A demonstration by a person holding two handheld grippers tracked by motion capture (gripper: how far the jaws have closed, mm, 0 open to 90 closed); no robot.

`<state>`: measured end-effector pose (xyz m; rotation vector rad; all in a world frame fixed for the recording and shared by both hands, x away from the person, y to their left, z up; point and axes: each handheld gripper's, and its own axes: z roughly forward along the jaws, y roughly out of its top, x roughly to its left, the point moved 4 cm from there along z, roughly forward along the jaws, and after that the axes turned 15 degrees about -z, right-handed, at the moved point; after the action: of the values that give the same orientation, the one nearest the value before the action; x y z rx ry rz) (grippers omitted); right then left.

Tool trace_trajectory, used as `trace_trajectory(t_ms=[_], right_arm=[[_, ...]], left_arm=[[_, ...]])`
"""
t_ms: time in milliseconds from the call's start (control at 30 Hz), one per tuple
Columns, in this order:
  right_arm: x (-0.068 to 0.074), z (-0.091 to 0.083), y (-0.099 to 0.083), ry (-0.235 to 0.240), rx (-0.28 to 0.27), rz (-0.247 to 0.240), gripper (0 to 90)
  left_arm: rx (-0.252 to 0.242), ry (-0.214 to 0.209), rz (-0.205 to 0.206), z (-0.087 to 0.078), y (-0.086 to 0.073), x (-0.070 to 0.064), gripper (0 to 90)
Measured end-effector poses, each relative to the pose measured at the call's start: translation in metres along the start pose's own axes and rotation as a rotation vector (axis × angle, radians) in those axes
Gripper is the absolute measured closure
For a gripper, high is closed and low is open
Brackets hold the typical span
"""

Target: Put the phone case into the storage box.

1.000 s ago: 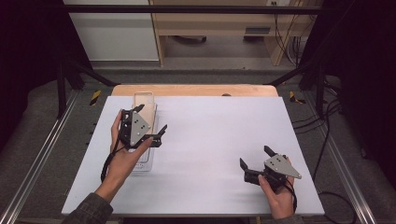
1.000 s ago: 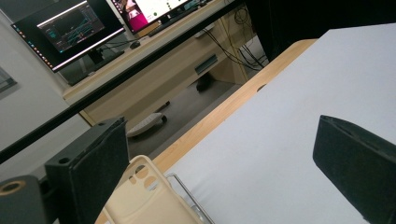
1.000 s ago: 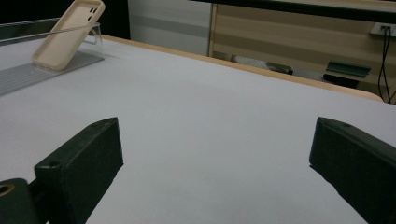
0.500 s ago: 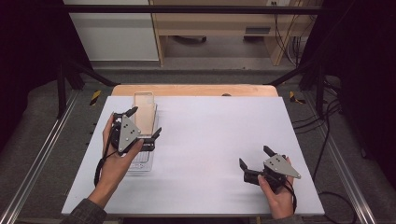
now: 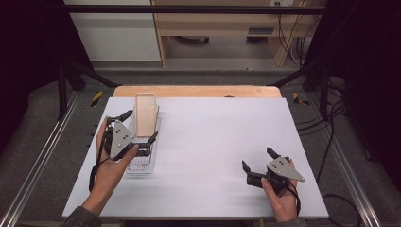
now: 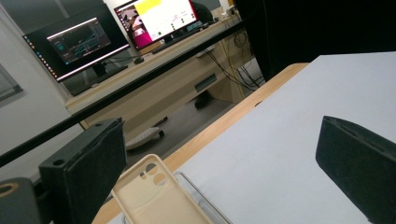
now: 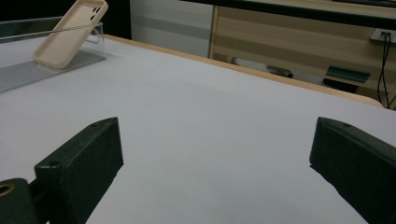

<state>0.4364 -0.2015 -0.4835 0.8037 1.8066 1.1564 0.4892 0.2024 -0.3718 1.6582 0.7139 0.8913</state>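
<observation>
A beige phone case leans tilted against the far end of a clear plastic tray at the left of the white table. My left gripper hovers open over the tray's near half, just short of the case, with nothing between its jaws. In the left gripper view the case and the tray rim lie low between the spread jaws. At the table's front right, my right gripper rests open and empty. From the right gripper view the case and tray show far off.
A wooden strip borders the table's far edge. Beyond it stands a desk with two lit monitors. Metal rails run along both sides, and cables lie on the floor at the right.
My left gripper has drifted a little left and back toward the person, staying open over the tray. The right gripper has not moved.
</observation>
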Motion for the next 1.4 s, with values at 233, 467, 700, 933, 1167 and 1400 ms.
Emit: trace_trajectory(t_ms=[233, 467, 700, 933, 1167, 1400], right_arm=[[0.0, 0.0, 0.0, 0.002, 0.0, 0.003, 2.6], [0.0, 0.0, 0.0, 0.002, 0.002, -0.001, 2.6], [0.0, 0.0, 0.0, -0.001, 0.001, -0.003, 2.6], [0.001, 0.0, 0.0, 0.001, 0.001, -0.006, 2.7], [0.001, 0.0, 0.0, 0.001, 0.002, -0.005, 2.7], [0.001, 0.0, 0.0, 0.0, 0.001, -0.006, 2.6]], left_arm=[[-0.018, -0.026, 0.021, -0.008, 0.001, -0.006, 1.8], [-0.036, -0.042, 0.017, -0.016, 0.0, -0.011, 1.8], [-0.066, -0.061, -0.017, -0.027, -0.008, -0.013, 1.8], [-0.082, -0.062, -0.048, -0.039, -0.014, -0.011, 1.8], [-0.092, -0.053, -0.088, -0.049, -0.018, -0.004, 1.8], [-0.095, -0.035, -0.125, -0.059, -0.025, 0.008, 1.8]])
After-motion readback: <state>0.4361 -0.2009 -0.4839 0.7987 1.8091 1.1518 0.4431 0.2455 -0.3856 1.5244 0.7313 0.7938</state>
